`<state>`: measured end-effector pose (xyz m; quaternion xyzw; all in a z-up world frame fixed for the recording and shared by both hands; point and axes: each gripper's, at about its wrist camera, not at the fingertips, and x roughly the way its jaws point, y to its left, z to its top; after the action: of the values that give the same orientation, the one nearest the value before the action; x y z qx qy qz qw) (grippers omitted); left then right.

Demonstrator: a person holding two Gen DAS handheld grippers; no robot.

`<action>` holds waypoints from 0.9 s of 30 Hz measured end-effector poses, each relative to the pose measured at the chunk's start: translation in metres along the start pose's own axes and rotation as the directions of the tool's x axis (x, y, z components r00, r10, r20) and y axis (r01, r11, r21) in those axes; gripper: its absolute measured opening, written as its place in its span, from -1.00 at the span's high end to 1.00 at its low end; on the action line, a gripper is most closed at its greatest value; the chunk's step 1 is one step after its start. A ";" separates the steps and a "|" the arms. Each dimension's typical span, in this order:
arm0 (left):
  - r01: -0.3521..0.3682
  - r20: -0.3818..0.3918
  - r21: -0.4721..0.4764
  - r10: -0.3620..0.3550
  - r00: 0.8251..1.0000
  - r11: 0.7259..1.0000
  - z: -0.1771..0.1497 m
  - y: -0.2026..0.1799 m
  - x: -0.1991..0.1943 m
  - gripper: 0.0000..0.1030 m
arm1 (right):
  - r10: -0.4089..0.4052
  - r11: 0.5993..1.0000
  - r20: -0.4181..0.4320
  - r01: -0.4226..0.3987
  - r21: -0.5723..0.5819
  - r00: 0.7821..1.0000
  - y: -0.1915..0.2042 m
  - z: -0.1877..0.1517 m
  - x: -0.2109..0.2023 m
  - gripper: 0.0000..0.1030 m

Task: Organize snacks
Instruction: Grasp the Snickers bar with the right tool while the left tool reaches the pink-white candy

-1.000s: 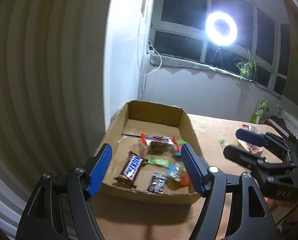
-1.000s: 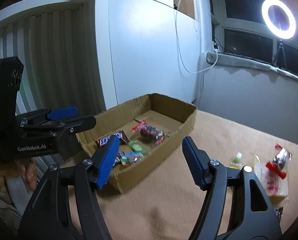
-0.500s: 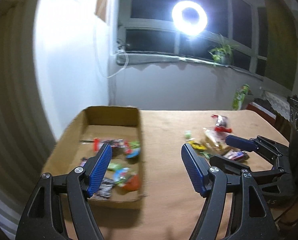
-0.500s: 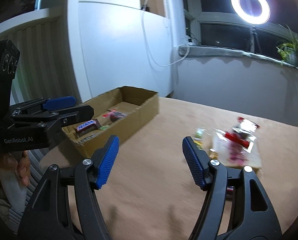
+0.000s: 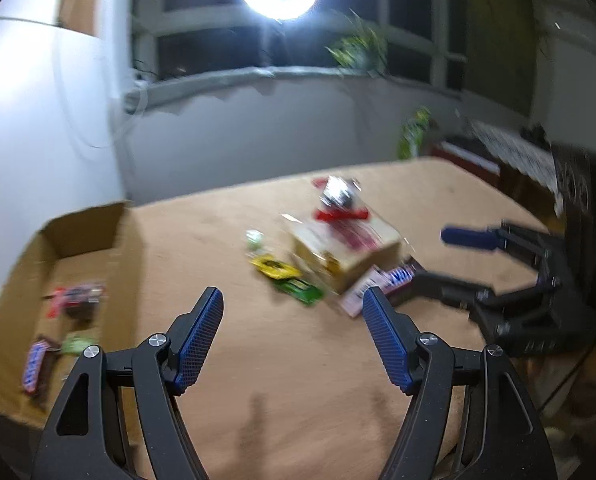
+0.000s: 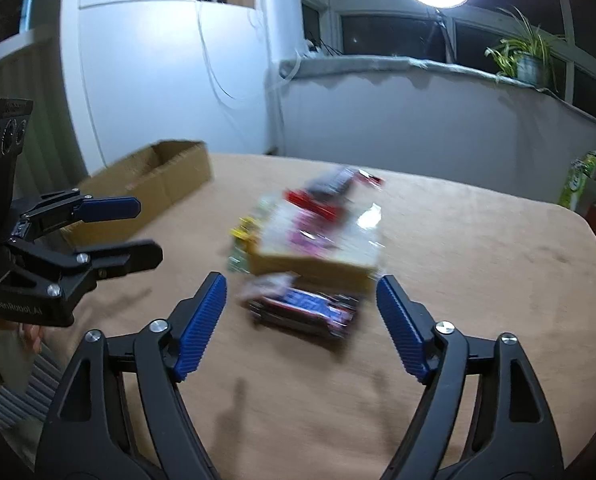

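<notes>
From the left wrist, the left gripper point(image 5: 291, 334) hung wide open with nothing between its pads, over bare table point(image 5: 298, 400). The snack pile point(image 5: 338, 252) sat just past it; the cardboard box point(image 5: 57, 280), candy bars inside, was well left of the pile.

From the right wrist, the right gripper point(image 6: 300, 326) had just been opening, nothing gripped, pile point(image 6: 318, 240) straight ahead, a blue-wrapped bar point(image 6: 306, 306) nearest.

cardboard box point(image 5: 81, 232) left of snack pile point(image 5: 338, 252) on table point(image 5: 281, 360)
</notes>
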<state>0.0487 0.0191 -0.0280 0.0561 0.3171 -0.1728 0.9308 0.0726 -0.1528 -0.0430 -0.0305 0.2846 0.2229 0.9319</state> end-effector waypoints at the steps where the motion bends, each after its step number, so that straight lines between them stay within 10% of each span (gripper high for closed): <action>1: 0.015 -0.015 0.012 -0.015 1.000 1.000 0.000 -0.003 0.006 -0.40 | -0.002 1.000 -0.010 0.002 0.001 1.000 -0.005 -0.001 0.001 -0.63; 15: 0.265 -0.199 0.030 -0.254 0.947 0.964 -0.001 -0.017 0.070 -0.41 | 0.069 0.974 -0.176 -0.105 -0.201 0.982 -0.016 0.001 0.043 -0.64; 24: 0.288 -0.199 0.085 -0.267 0.943 0.954 -0.007 -0.016 0.052 -0.41 | 0.234 0.931 -0.278 -0.297 -0.211 0.932 -0.017 -0.009 0.036 -0.44; 27: 0.293 -0.197 0.099 -0.269 0.943 0.951 -0.007 -0.017 0.049 -0.41 | 0.178 0.943 -0.244 -0.236 -0.234 0.953 -0.018 -0.006 0.039 -0.44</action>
<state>0.0749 -0.0095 -0.0638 0.0847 0.3936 -0.3179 0.8584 0.1061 -0.1540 -0.0706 -0.1467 0.3558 0.3506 0.8538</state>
